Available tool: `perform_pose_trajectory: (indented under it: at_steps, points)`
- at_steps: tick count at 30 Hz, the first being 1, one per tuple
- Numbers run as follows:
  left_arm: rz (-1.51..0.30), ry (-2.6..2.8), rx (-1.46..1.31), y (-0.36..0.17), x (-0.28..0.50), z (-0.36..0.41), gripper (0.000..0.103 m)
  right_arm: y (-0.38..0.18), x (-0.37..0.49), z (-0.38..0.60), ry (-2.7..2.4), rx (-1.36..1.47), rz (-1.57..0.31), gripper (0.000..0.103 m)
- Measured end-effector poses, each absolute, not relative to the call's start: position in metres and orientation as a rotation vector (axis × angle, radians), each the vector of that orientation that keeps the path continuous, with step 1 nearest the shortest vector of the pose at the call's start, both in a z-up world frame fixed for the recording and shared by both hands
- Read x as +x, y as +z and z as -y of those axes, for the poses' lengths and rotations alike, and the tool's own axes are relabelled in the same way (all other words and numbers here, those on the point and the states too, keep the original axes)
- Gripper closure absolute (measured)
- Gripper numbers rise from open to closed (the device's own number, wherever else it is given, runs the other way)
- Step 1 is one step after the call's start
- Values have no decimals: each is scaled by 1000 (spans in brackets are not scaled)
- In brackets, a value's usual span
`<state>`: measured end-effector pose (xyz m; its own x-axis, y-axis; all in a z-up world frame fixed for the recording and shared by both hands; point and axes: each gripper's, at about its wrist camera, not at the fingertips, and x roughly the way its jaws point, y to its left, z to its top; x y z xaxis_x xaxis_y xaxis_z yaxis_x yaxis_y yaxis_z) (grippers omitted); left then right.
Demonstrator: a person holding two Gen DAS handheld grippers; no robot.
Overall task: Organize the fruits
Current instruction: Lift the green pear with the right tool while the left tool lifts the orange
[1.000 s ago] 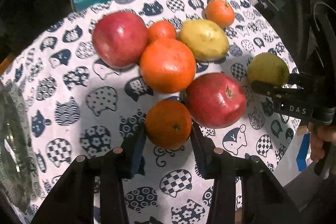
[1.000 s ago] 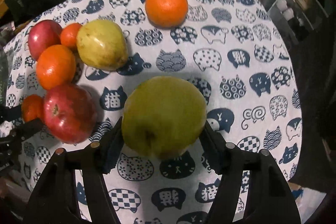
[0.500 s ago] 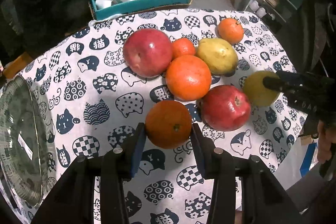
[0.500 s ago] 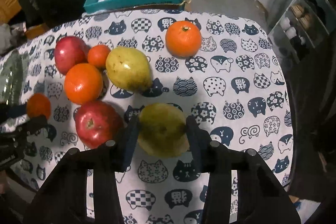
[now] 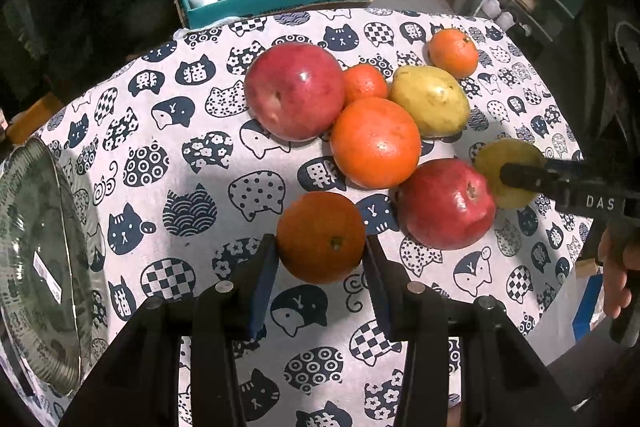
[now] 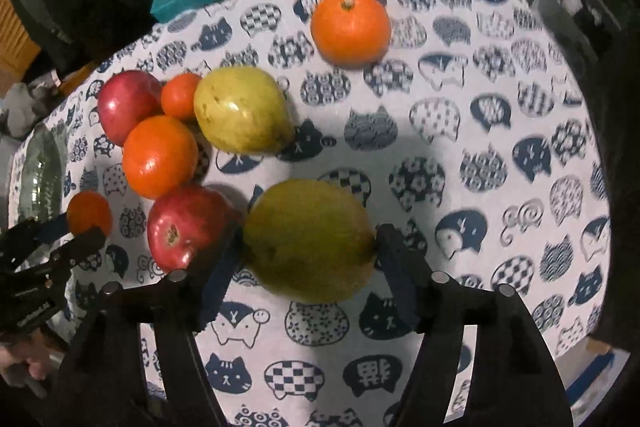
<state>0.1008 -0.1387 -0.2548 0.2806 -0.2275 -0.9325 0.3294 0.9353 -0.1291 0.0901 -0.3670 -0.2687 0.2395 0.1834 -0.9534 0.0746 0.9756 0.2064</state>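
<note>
The left gripper (image 5: 320,247) is seen clamped on a small orange (image 5: 321,237), both pads pressed against its dimpled skin. The right gripper (image 6: 308,247) straddles a green pear (image 6: 310,239); its jaws are opening, the right pad touching the fruit and the left pad at or just off its side, so the contact there cannot be told. Taking the large orange (image 5: 376,142) as landmark, the held orange lies just in front of it, a glossy red apple (image 5: 446,203) touches it at the front right, a second red apple (image 5: 295,91) touches it at the rear left, and a smooth yellow pear (image 5: 430,101) sits just to its right. Only the left wrist view shows the ribbed glass plate (image 5: 40,267) broadly, and a hand (image 5: 618,275). The right wrist view shows the stemmed mandarin (image 6: 351,26) closer, well behind the landmark. A cat-print tablecloth (image 6: 480,147) covers the round table.
</note>
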Motion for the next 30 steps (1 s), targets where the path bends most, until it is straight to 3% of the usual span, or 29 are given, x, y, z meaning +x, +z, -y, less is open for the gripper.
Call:
perform_pose_trajectory:
  at_steps: [5, 11, 19, 30]
  points:
    - [-1238, -376, 95, -257, 103, 140, 59, -280, 94, 366, 93, 271, -1353, 27]
    - [-1243, -378, 95, -259, 103, 140, 59, -280, 94, 367, 107, 300, -1362, 30]
    - [-1244, -377, 94, -259, 103, 140, 59, -274, 90, 348, 46, 65, -1331, 30]
    - [-1193, -362, 94, -241, 100, 135, 59, -234, 79, 347, 1, -43, -1178, 30]
